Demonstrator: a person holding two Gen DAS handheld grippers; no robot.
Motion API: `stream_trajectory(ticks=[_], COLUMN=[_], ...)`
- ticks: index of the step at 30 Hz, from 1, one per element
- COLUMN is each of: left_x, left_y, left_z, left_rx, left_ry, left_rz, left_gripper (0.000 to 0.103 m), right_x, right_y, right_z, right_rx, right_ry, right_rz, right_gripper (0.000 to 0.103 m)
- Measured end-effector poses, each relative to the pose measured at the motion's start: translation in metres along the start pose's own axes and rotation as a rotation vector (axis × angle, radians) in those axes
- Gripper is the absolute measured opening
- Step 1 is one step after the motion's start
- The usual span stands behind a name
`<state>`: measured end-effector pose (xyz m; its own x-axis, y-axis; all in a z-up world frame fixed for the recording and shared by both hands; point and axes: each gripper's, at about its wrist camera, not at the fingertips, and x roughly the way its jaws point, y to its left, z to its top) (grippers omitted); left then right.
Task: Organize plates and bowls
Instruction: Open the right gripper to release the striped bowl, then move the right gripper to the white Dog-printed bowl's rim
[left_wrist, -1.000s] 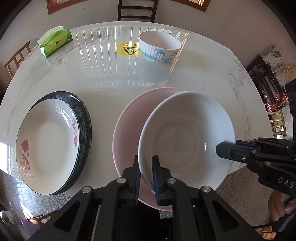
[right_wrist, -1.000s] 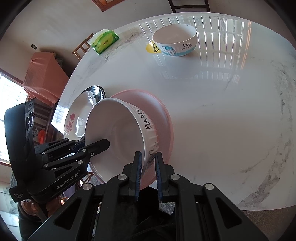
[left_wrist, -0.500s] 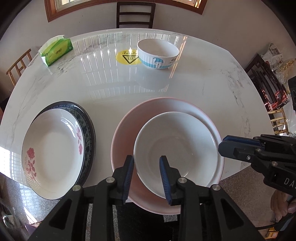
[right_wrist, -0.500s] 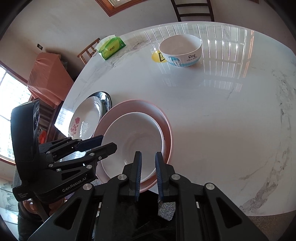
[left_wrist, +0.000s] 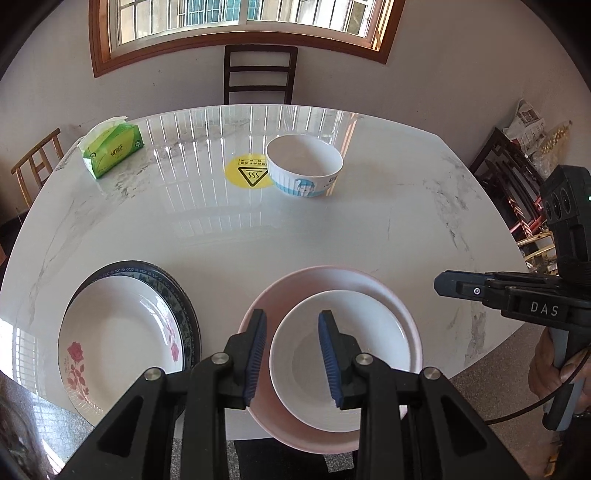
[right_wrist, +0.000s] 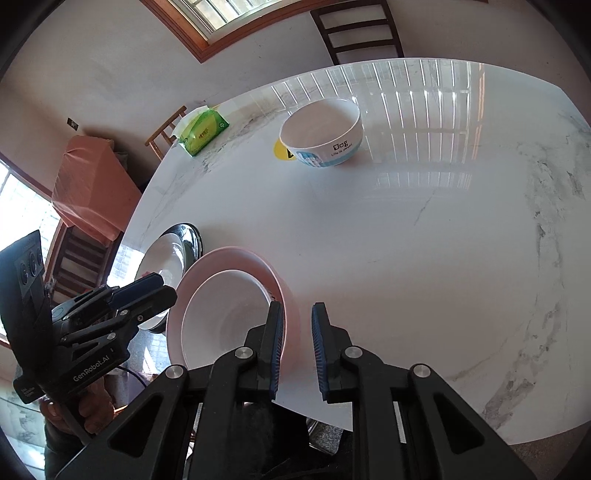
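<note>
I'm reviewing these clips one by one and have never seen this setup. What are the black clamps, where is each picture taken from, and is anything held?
There is no robot here. A person holds a two-finger tool in each hand, and each tool has a wide-angle camera looking along its fingers. One picture comes from the left tool, the other from the right tool. On the marble table are a white bowl nested in a pink bowl, a floral plate on a dark plate, a printed bowl and a tissue pack. Nothing is held. The left jaws are open above the white bowl, and the right ones are nearly closed and empty.
</note>
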<state>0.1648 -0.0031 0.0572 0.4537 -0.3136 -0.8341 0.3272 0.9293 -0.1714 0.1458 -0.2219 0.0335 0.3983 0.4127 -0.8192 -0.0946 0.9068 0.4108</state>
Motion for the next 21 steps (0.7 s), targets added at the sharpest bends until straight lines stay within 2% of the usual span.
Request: stream_trajectory(ticks=[10, 16, 21], left_x=[0.03, 0.065, 0.088], left_y=[0.026, 0.046, 0.058], left_z=[0.047, 0.08, 0.107], left_rx=[-0.074, -0.122, -0.157], left_ry=[0.022, 0.075, 0.069], left_rz=[-0.036, -0.039, -0.112], left_gripper=[0.029, 0.029, 0.029], right_x=[0.007, 0.029, 0.046], right_y=[-0.046, -0.058, -0.063], right_z=[0.04, 0.068, 0.094], right_rx=[0.109, 0.145, 0.161], right_ry=[-0.021, -0.003, 0.011], right_rz=[0.007, 0.005, 0.01], right_gripper=[0.028, 0.029, 0.034])
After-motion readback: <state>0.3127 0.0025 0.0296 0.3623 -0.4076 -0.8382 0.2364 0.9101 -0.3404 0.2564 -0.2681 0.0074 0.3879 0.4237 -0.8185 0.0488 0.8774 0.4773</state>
